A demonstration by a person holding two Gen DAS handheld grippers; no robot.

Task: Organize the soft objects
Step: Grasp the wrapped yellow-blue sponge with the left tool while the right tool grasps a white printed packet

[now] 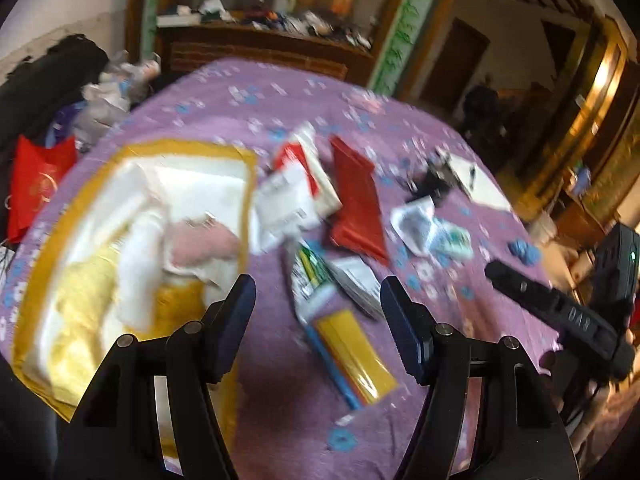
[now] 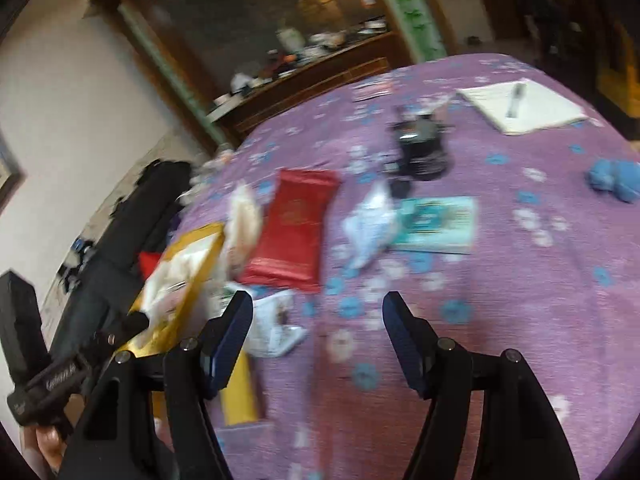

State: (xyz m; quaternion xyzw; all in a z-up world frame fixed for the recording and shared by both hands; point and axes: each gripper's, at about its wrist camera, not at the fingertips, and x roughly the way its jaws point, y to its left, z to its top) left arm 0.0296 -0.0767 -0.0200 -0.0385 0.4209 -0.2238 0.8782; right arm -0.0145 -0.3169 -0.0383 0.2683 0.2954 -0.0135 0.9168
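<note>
The left gripper (image 1: 318, 312) has its jaws spread with nothing between them, hanging over the purple tabletop (image 1: 288, 420). The right gripper (image 2: 318, 328) is the same: jaws wide, empty, above bare cloth.

Under the left jaws lies a yellow packet (image 1: 356, 354) with a blue strip along its side, and beyond it a green-and-white pouch (image 1: 312, 276). Past those sit a red packet (image 1: 356, 204), a white packet (image 1: 286, 204) and a crumpled white wrapper (image 1: 414, 220), loosely scattered mid-table.

To the left stands the 1 container, a gold-rimmed box (image 1: 244, 168). It holds white and yellow soft cloths (image 1: 132, 232) with a pink piece (image 1: 200, 244) on top. It looks fairly full already.

Both views are smeared by motion, so exact edges are hard to read. Risks, as I judge them: the packets overlap, so closing on 1 may drag or lift a neighbour. Slick, thin packets may slip from a shallow pinch. Anything dropped onto the heaped cloths could slide off the box rim. A blue soft lump (image 2: 616, 184) near the far edge, and a notebook with a pen (image 2: 516, 100), lie well apart from the pile.
</note>
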